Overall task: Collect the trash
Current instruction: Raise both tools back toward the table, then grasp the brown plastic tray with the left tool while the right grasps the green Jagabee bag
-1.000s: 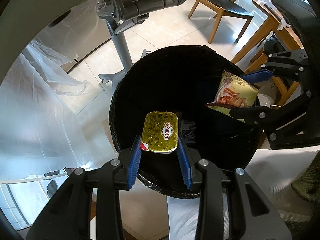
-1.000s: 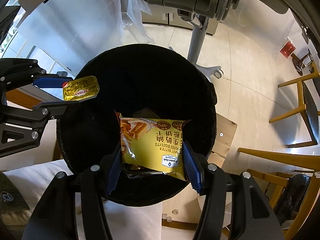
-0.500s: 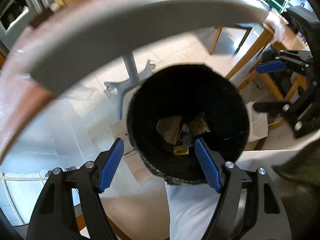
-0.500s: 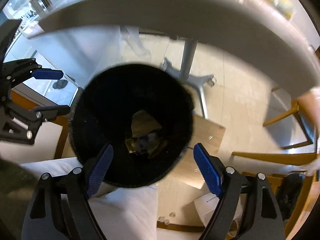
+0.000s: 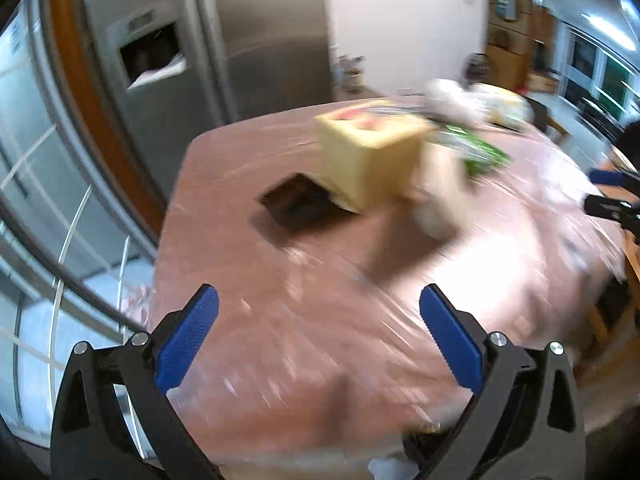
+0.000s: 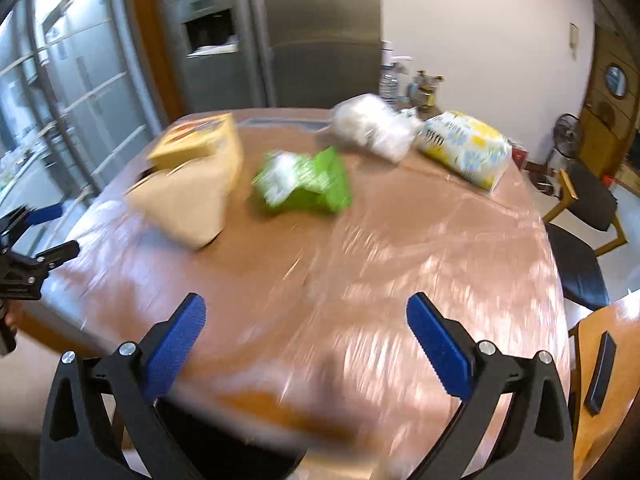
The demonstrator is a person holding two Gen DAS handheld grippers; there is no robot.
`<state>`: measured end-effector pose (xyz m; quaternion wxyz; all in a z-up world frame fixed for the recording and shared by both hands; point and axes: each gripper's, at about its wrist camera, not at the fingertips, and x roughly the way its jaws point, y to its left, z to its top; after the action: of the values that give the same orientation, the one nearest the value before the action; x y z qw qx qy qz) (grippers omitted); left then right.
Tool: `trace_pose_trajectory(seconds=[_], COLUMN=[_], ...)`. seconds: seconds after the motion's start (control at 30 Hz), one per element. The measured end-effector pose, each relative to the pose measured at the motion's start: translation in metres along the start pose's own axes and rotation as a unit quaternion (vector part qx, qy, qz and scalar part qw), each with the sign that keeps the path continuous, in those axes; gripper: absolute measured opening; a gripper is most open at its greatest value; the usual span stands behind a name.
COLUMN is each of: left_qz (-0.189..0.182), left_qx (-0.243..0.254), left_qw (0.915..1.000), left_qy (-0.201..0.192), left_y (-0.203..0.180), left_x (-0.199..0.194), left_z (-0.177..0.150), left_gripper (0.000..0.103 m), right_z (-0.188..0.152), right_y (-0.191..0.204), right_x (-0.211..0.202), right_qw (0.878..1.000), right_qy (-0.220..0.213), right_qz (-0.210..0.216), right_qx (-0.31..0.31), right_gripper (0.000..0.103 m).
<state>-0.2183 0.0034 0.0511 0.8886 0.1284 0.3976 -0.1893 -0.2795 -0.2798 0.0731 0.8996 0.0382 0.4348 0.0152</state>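
Trash, a green wrapper (image 6: 304, 180) and white bag (image 6: 372, 126), lay far across the desk (image 6: 400, 248). Both tools, left (image 5: 318, 340) and right (image 6: 306, 338), had just been opening and stood spread, empty; next came reaching for a piece.

No text, label, brand or number is legible in either view; motion blur covers all printed surfaces. The yellow box (image 6: 200, 142) carries a red print on its top face, unreadable. The yellow-and-white floral pack (image 6: 466, 148), at 2 o'clock from the green packet (image 6: 306, 182), shows dark lettering along one end, too smeared to read.
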Motion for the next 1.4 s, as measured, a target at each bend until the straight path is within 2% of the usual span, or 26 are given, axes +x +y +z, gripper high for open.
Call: trace_pose_trajectory(seconds=[0.1,0.2,0.33,0.47,0.7,0.83,1.1,1.17,1.23,1.33,1.4], left_qz=[0.0,0.012,-0.005,-0.022,-0.046,-0.057,-0.058,-0.065,-0.071,-0.081,-0.084], left_qx=[-0.003,0.05,0.084,0.087,0.094,0.097,0.114,0.116,0.114,0.109,0.11], left_qw=[1.0,0.9985,0.9958,0.9949,0.9928,0.992,0.9906,0.99,0.9899,0.9895,0.9892], left_qy=[0.006,0.02,0.037,0.046,0.057,0.059,0.049,0.047,0.047,0.05,0.05], left_y=[0.009,0.01,0.012,0.02,0.025,0.025,0.02,0.021,0.023,0.025,0.024], left_x=[0.032,0.058,0.081,0.098,0.114,0.118,0.117,0.116,0.115,0.114,0.113], left_z=[0.022,0.034,0.045,0.056,0.063,0.067,0.066,0.065,0.066,0.067,0.068], left_gripper=[0.101,0.101,0.101,0.101,0.101,0.101,0.1,0.095,0.085,0.071,0.066], right_z=[0.028,0.046,0.061,0.069,0.082,0.084,0.086,0.088,0.088,0.089,0.09], right_y=[-0.008,-0.005,-0.004,-0.003,0.004,0.002,0.006,0.009,0.009,0.009,0.007], right_x=[0.033,0.06,0.082,0.098,0.116,0.123,0.138,0.14,0.139,0.137,0.135], right_qw=[1.0,0.999,0.998,0.998,0.994,0.991,0.992,0.992,0.992,0.992,0.992], right_qy=[0.02,0.039,0.052,0.063,0.083,0.095,0.106,0.105,0.103,0.1,0.095], right_qz=[0.018,0.017,0.019,0.027,0.069,0.09,0.072,0.067,0.069,0.077,0.084], right_qx=[0.006,-0.01,-0.015,-0.01,-0.012,0.008,0.015,0.014,0.017,0.02,0.022], right_gripper=[0.099,0.099,0.099,0.099,0.099,0.099,0.099,0.099,0.097,0.09,0.083])
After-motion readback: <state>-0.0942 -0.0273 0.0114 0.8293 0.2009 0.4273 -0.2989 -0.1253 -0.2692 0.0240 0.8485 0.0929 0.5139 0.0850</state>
